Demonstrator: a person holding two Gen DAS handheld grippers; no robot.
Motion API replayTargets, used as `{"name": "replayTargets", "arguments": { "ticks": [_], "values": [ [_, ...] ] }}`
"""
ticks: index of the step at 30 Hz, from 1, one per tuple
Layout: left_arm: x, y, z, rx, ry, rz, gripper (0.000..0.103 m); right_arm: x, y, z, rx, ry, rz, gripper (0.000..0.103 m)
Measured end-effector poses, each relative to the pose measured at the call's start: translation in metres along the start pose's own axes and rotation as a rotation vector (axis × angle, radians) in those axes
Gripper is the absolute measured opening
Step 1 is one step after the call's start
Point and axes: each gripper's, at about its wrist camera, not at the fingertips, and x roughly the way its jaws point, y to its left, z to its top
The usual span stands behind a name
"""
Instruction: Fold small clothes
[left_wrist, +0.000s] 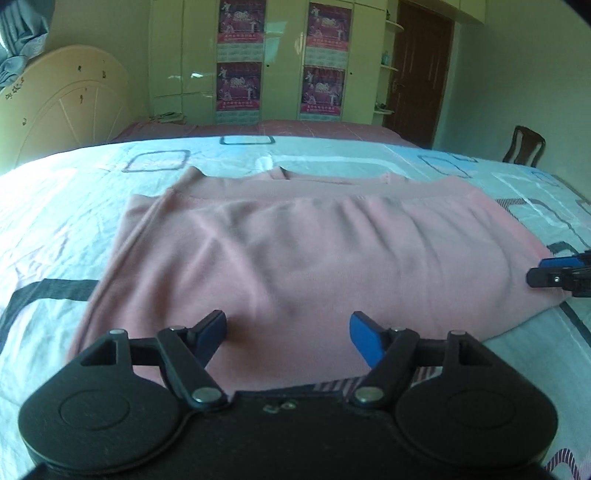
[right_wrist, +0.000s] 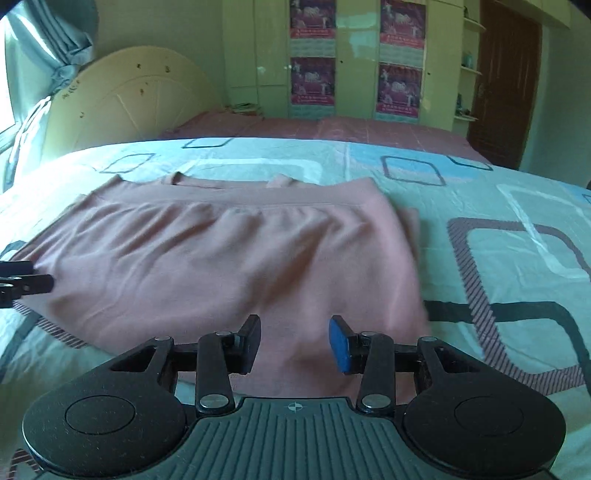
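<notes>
A pink garment (left_wrist: 295, 251) lies folded in half on the bed, its hem band lying across the far side over the neckline. It also shows in the right wrist view (right_wrist: 221, 258). My left gripper (left_wrist: 288, 332) is open and empty, just above the garment's near edge at the left half. My right gripper (right_wrist: 295, 343) is open and empty over the near edge at the right half. The right gripper's tips (left_wrist: 554, 273) show at the garment's right side in the left wrist view. The left gripper's tip (right_wrist: 26, 282) shows at the left edge of the right wrist view.
The bed sheet (left_wrist: 92, 206) is pale with square outlines. A second bed with a pink cover (right_wrist: 314, 129) stands behind, then a cream headboard (left_wrist: 66, 99), a wardrobe with posters (left_wrist: 280, 59), a brown door (left_wrist: 421, 70) and a chair (left_wrist: 524, 147).
</notes>
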Motion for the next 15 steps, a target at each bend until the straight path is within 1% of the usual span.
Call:
{"name": "replayTargets", "arguments": {
  "ticks": [1,3,5,7,9,11,13,15],
  "values": [
    [0.003,-0.005,-0.003,0.009,0.015,-0.002,0.072,0.007,0.009,-0.003,-0.021,0.026,0.007,0.041],
    [0.003,-0.006,-0.007,0.020,0.017,0.012,0.072,0.016,0.017,-0.011,-0.069,0.077,-0.013,0.041],
    [-0.004,0.009,-0.009,-0.010,0.006,0.037,0.072,0.010,0.006,-0.017,-0.050,0.074,-0.020,0.041],
    [-0.011,0.030,-0.013,-0.034,0.007,0.096,0.070,0.000,-0.010,-0.020,-0.049,0.062,-0.077,0.041],
    [-0.016,0.054,-0.020,-0.092,0.015,0.122,0.070,-0.007,-0.031,-0.024,-0.036,0.059,-0.137,0.041],
    [-0.023,0.068,-0.026,-0.129,0.005,0.114,0.069,-0.009,-0.050,-0.031,0.005,0.085,-0.144,0.041],
    [-0.027,0.066,-0.027,-0.118,0.004,0.122,0.069,-0.012,-0.060,-0.036,0.024,0.089,-0.123,0.041],
    [-0.029,0.061,-0.025,-0.107,0.003,0.140,0.069,-0.016,-0.058,-0.033,0.017,0.086,-0.124,0.040]
  ]
}}
